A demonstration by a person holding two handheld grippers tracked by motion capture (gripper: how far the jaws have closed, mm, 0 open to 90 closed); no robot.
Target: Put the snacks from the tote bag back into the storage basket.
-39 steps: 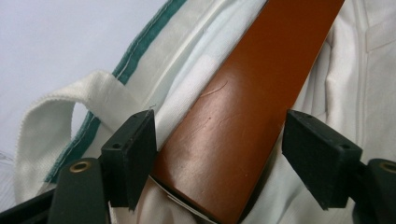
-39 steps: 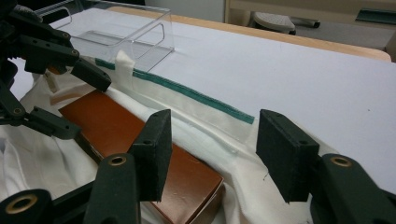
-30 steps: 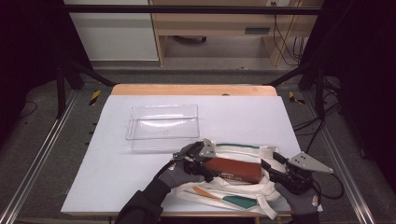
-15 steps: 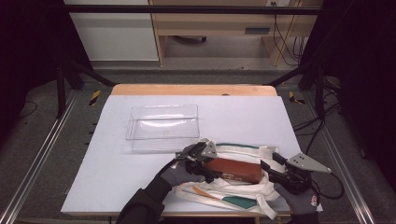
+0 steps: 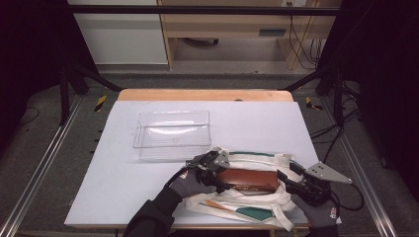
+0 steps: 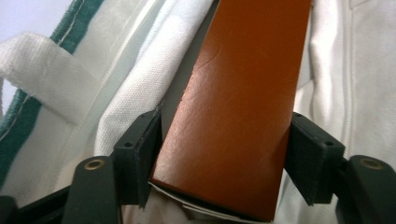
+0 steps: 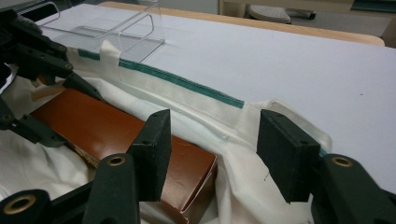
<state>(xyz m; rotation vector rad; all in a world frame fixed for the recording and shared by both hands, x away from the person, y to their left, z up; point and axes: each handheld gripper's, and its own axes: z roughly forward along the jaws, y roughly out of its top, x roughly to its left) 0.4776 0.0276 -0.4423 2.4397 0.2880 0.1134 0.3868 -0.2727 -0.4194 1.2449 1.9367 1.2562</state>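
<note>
The brown box [image 5: 247,180] lies on top of the white cloth bag [image 5: 257,202] at the near edge of the tabletop [image 5: 123,177], at about 5 o'clock from the clear plastic tray [image 5: 172,134], which stands apart from the bag, nearer the middle. The left gripper [image 5: 217,180] is at the box's short end at 9 o'clock, and its fingers [image 6: 140,149] stand on both sides of this end. They have just been closing on it, and in the left gripper view the 2 pads seem to touch the long sides of the box, so I judge that the grip is now made or almost made. This end is probably chosen because the box is narrow enough there to fit between the fingers. The right gripper [image 5: 291,181] waits at the other end of the box, at 3 o'clock, with its fingers [image 7: 152,149] half open and holding nothing; between them I see only the bag's cloth and a corner of the box. Its place suggests that it is ready to hold the bag down or to open its green-trimmed edge [image 7: 187,84] when the box moves. The work in hand seems to concern the box and the bag, but I cannot tell if the box goes in or comes out.
</note>
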